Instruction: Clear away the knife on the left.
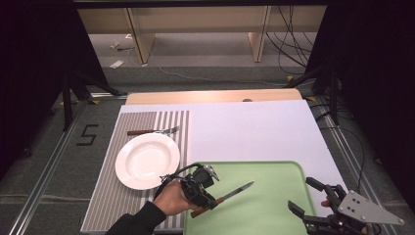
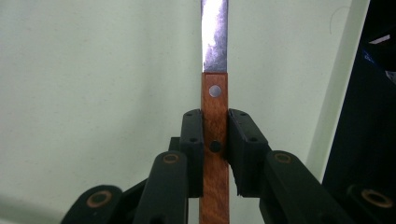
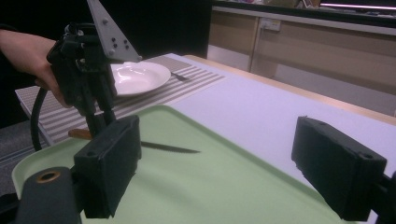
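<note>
Two grippers worked at the table. At the far left, a fork (image 1: 155, 131) lay on the striped placemat (image 1: 105, 196) beyond a white plate (image 1: 147, 160). Next, the left gripper (image 1: 211, 201) had its jaws clenched on the wooden handle of a knife (image 1: 230, 193), whose blade reached out over the near left part of the green tray (image 1: 274, 205). Farthest right, the right gripper (image 1: 307, 195) hung at the tray's near right corner, jaws spread wide, grasping nothing.

Wooden table (image 1: 210, 96), topped by a white sheet (image 1: 254, 132). On it, a striped placemat (image 1: 112, 196) beyond the left fingers (image 2: 192, 140); a green tray (image 1: 264, 205) spread beneath both pairs of fingers.
</note>
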A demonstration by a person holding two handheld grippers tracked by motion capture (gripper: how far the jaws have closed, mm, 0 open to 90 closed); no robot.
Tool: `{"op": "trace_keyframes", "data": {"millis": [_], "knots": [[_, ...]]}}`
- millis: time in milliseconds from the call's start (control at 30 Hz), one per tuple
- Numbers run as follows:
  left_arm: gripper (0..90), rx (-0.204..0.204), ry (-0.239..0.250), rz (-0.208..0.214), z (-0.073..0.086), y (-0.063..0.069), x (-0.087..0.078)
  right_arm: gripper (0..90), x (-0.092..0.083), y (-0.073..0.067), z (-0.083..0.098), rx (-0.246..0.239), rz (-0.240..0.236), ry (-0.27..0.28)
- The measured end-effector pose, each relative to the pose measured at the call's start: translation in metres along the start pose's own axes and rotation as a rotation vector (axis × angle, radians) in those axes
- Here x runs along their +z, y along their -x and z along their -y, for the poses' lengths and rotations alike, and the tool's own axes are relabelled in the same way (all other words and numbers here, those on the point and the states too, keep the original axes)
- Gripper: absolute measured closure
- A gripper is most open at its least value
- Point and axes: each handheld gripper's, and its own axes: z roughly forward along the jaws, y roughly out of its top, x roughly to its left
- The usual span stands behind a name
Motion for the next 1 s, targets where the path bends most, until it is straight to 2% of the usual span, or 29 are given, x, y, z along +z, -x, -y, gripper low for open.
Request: {"op": "trace_keyframes", "data": {"millis": [267, 533, 600, 633, 700, 833, 1000], "knots": [[76.7, -0.038, -0.047, 0.031, 0.004, 0.003, 0.013, 16.9, 0.0, 0.0, 0.0, -0.001, -0.001, 0.002], [76.6, -0.049, -0.095, 0.036, 0.008, 0.005, 0.022, 16.9, -0.001, 0.0, 0.0, -0.001, -0.001, 0.004], [76.6, -0.053, -0.097, 0.039, 0.009, 0.005, 0.023, 16.9, -0.001, 0.0, 0.0, 0.0, -0.002, 0.002], [76.6, -0.03, -0.097, 0.043, 0.009, 0.004, 0.025, 16.9, -0.001, 0.0, -0.001, -0.001, -0.003, 0.0], [76.6, -0.055, -0.113, 0.039, 0.01, 0.005, 0.027, 16.9, -0.001, 0.0, 0.0, -0.003, -0.004, 0.001], [76.5, -0.065, -0.123, 0.045, 0.01, 0.005, 0.03, 16.9, -0.001, 0.0, -0.001, -0.004, -0.006, 0.001], [72.5, -0.054, -0.124, 0.036, 0.009, 0.006, 0.03, 16.9, -0.001, -0.001, 0.0, -0.003, -0.009, -0.003]]}}
